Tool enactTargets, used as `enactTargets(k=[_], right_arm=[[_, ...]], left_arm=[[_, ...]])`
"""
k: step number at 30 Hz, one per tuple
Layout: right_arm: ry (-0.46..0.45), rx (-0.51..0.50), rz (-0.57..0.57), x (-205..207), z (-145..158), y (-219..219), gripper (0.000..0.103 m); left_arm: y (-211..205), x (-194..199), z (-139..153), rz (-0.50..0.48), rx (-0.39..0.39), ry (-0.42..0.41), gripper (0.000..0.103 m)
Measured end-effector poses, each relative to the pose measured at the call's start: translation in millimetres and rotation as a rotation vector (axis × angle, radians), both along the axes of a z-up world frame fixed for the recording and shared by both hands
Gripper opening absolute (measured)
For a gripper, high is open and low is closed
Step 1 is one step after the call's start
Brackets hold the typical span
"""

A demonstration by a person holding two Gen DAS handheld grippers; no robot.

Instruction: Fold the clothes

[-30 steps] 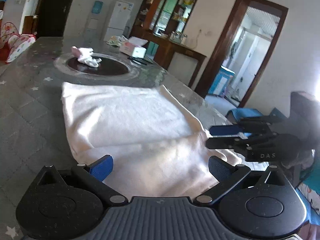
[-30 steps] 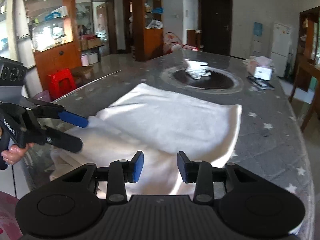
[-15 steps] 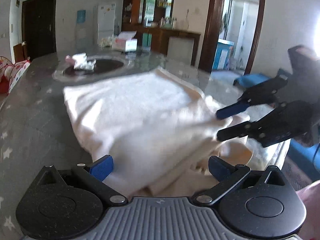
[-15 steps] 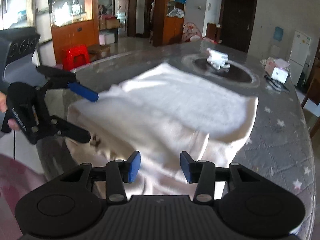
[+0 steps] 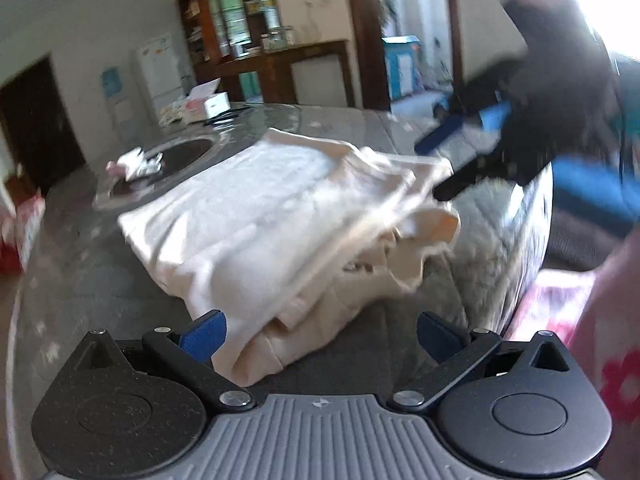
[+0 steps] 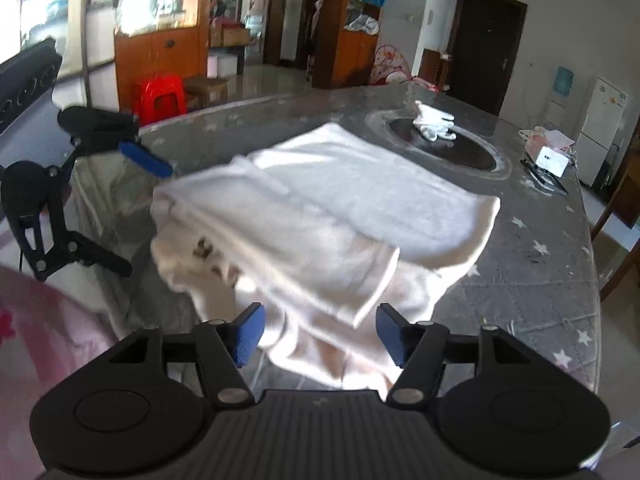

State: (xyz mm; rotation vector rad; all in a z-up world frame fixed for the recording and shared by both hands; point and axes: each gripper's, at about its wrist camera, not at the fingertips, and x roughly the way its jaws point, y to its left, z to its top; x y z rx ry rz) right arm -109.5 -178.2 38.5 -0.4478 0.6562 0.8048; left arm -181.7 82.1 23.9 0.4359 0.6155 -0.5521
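The cream folded cloth garment (image 6: 320, 216) lies on the grey star-patterned worktop (image 6: 540, 280), long axis running 7 to 1 o'clock, bunchier than before. Left tongs (image 5: 320, 332) spread; right tongs (image 6: 320, 334) opening, cloth loose between.

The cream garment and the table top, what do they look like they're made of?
The cream garment looks like soft knit or fleecy cotton, matte: it lies in limp, rounded folds without shine. The table top looks covered by a grey quilted cloth printed with white stars; stitched diamond lines show. Blur leaves both uncertain.
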Motion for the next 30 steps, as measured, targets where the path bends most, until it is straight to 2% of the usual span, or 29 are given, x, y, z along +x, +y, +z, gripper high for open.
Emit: enactTargets(k=[3,5,8,10,12,14,15,16,19,22,26,30], right_arm=[[-0.006,-0.040,0.008,-7,-2,-4,0.070],[-0.007,-0.057,0.010,-10,-4,-7,0.072],[-0.023,-0.079,0.018,-15,-7,-8,0.074],[-0.039,-0.093,0.022,-17,-8,-8,0.075],[-0.052,-0.104,0.033,-19,-10,-7,0.075],[-0.065,-0.115,0.044,-21,-13,-6,0.075],[-0.069,-0.120,0.049,-21,-14,-5,0.075],[-0.082,-0.130,0.058,-23,-15,-4,0.075],[-0.112,-0.132,0.081,-25,-17,-1,0.077],[-0.133,-0.124,0.103,-24,-18,3,0.080],[-0.166,-0.105,0.128,-21,-22,12,0.079],[-0.168,-0.068,0.148,-12,-26,24,0.064]], left_arm=[[-12,-4,-5,-0.055,0.068,-0.075,0.103],[-17,-3,-6,-0.078,0.076,-0.103,0.102],[-21,2,-8,-0.098,0.069,-0.123,0.095],[-23,5,-9,-0.100,0.059,-0.129,0.080],[-24,8,-10,-0.105,0.053,-0.142,0.073],[-25,7,-10,-0.114,0.047,-0.155,0.057],[-25,8,-10,-0.119,0.032,-0.142,0.042],[-25,10,-9,-0.121,0.014,-0.129,0.033],[-20,16,-2,-0.100,-0.067,-0.101,0.019],[-13,27,6,-0.061,-0.146,-0.076,0.014],[-5,41,13,-0.015,-0.216,-0.051,0.012],[0,47,13,0.007,-0.251,-0.028,0.012]])
